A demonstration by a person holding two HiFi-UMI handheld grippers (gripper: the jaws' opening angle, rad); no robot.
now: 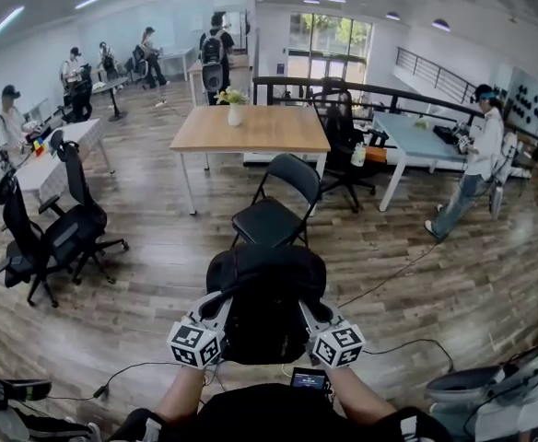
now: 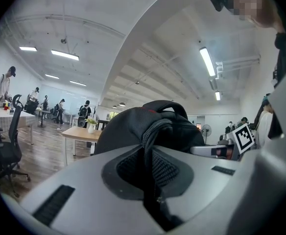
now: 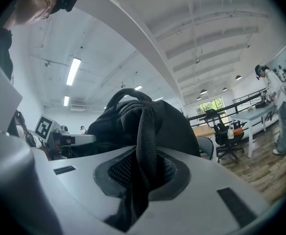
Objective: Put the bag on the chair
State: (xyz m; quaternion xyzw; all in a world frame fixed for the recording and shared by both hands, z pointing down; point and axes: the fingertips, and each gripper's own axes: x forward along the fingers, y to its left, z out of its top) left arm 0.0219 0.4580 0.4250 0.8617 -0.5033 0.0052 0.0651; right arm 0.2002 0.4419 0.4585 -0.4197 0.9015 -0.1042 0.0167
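Carrying the bag (image 1: 265,293), clamped by a strap (image 2: 149,155) in the narrow fingers of left gripper (image 1: 220,302) and right gripper (image 1: 309,305) and hanging between them; next likely needs moving forward over the chair (image 1: 271,221) ahead of the fingertips, lowering, releasing.

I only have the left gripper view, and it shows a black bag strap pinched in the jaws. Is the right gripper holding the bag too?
Observer: Yes. The right gripper is shut on a black webbing strap of the bag.
Operator: Where's the chair?
Observer: A black folding chair stands straight ahead, beyond the bag, in front of a wooden table. Nothing lies on its seat.
Operator: Is the bag over the seat?
Observer: No. In the head view it hangs between the left gripper and the right one, short of the chair, above the floor.
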